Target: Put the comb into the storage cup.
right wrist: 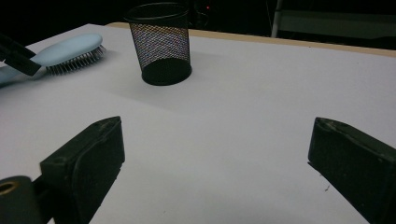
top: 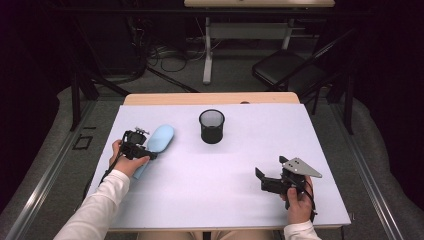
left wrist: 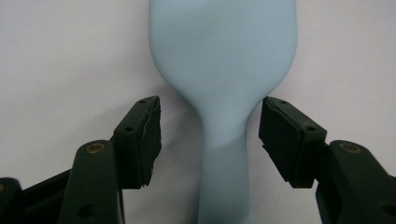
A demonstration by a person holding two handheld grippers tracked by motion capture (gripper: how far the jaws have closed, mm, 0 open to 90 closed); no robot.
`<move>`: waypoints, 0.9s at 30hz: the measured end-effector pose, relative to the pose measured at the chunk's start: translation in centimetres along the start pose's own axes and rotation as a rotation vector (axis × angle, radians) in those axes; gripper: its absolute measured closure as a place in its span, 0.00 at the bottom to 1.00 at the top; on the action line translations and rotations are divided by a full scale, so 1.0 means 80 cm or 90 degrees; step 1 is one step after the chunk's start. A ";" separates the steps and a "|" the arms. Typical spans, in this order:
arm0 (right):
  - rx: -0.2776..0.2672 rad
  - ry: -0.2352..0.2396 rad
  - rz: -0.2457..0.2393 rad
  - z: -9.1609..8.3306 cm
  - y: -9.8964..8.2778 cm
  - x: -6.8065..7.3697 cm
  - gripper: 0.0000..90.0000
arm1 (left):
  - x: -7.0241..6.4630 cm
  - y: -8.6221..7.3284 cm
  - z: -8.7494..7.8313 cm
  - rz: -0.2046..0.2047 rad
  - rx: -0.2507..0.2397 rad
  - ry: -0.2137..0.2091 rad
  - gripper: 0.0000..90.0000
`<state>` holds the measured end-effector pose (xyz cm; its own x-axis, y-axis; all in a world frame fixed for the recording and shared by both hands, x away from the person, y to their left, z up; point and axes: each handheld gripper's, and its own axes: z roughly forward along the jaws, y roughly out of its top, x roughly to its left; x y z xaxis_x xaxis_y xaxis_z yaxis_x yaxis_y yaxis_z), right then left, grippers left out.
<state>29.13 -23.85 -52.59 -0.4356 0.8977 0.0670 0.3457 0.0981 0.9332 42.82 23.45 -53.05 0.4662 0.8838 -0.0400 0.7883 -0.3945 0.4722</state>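
1. High view: we see a pale lilac table [top: 225, 190] with a person's white sleeves entering from six o'clock.
2. At about nine o'clock on the table, the left gripper [top: 150, 152] sits over a light blue hairbrush [top: 159, 140]. The brush lies flat, its broad head pointing toward one o'clock and its handle running back under the gripper.
3. Left gripper view: we look straight down at the smooth back of the hairbrush [left wrist: 223, 70]. Its narrow neck lies between the two black jaws of the left gripper [left wrist: 210, 137]. The jaws stand apart on either side of the neck. The pad at three o'clock seems to just meet the edge of the brush, though we cannot be sure from this angle; a clear gap shows at the nine o'clock pad [left wrist: 142, 140].
4. A black mesh cup [top: 212, 126] stands upright near the table's twelve o'clock edge, well apart from the brush and at its three o'clock side.
5. The right gripper [top: 262, 182] is held low at about four o'clock on the table, with a grey three-cornered plate on top, pointing toward nine o'clock.
6. Right gripper view: the jaws of the right gripper [right wrist: 215, 154] stand wide apart with bare table between them. Beyond, at eleven o'clock, we see the mesh cup [right wrist: 161, 44], and at ten o'clock the hairbrush [right wrist: 70, 51] resting bristles down.
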 end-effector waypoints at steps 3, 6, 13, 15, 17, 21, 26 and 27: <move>0.001 0.000 0.000 0.000 0.000 0.000 0.04 | 0.000 -0.002 0.002 0.006 -0.006 -0.003 0.45; 0.002 0.001 0.000 0.000 0.000 0.000 0.04 | -0.002 -0.004 0.004 0.012 -0.004 -0.003 0.48; 0.002 0.001 -0.001 0.000 0.000 0.000 0.05 | -0.002 -0.004 0.007 0.020 -0.012 -0.002 0.56; 0.002 0.000 0.000 0.000 0.000 0.000 0.05 | -0.003 -0.004 0.008 0.020 -0.010 -0.003 0.57; 0.002 -0.001 -0.002 0.000 0.000 0.000 0.05 | -0.003 -0.004 0.009 0.022 -0.009 -0.002 0.57; 0.003 -0.001 -0.001 0.000 0.000 0.000 0.05 | -0.006 -0.004 0.011 0.040 -0.007 -0.003 0.59; 0.003 0.001 -0.001 0.000 0.000 0.000 0.05 | -0.007 -0.004 0.011 0.045 -0.006 0.002 0.64; 0.004 0.000 0.000 0.000 0.000 0.000 0.05 | -0.006 -0.004 0.011 0.043 -0.006 0.003 0.65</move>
<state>29.12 -23.83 -52.64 -0.4360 0.8974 0.0676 0.3517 0.1008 0.9307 42.68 22.90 -53.98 0.5169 0.8560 -0.0040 0.7513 -0.4515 0.4814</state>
